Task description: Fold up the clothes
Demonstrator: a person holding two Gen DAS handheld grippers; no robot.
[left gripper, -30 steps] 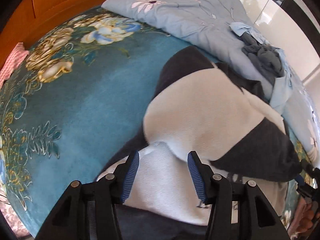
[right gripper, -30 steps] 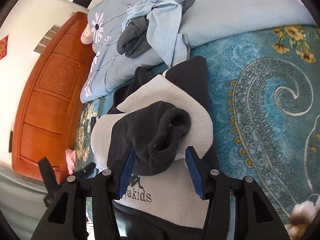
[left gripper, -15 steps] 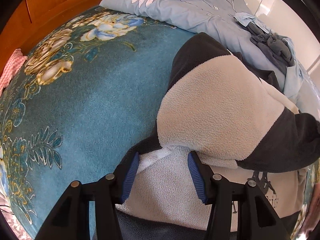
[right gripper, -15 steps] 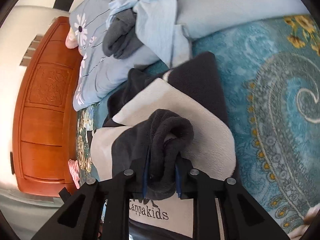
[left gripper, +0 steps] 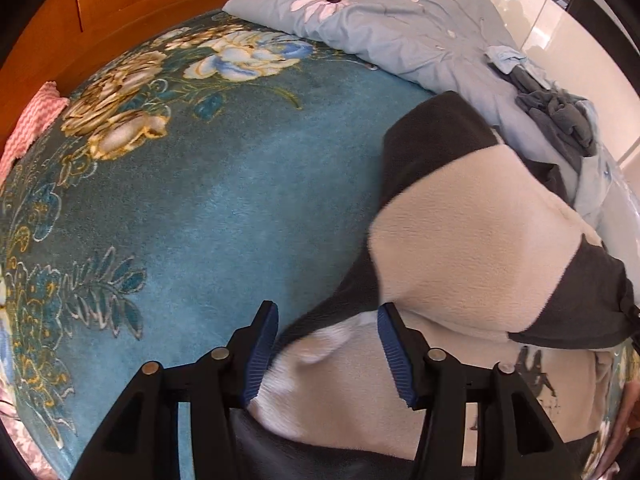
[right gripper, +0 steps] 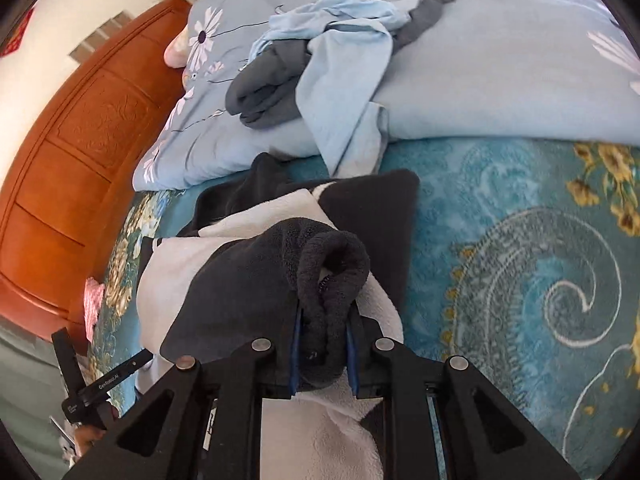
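Fleece jacket (left gripper: 472, 240), soft and limp, is best held by bunched cuffs: right gripper (right gripper: 321, 346) jaws are clamped on its dark sleeve (right gripper: 332, 272), while left gripper (left gripper: 326, 354) jaws are held apart over the hem at 6 o'clock.

L gripper (left gripper: 326, 354): fingers (left gripper: 262, 354) spread wide, blue pads facing in, low over sweater (left gripper: 472, 264) edge, cloth between but not pinched. R gripper (right gripper: 322, 354): fingers (right gripper: 295, 354) drawn close, clamped on dark sleeve cuff (right gripper: 332, 276), cuff bunched up out of the gap. In R view, L gripper body seen at lower left edge, bit of hand (right gripper: 86, 436) under it.
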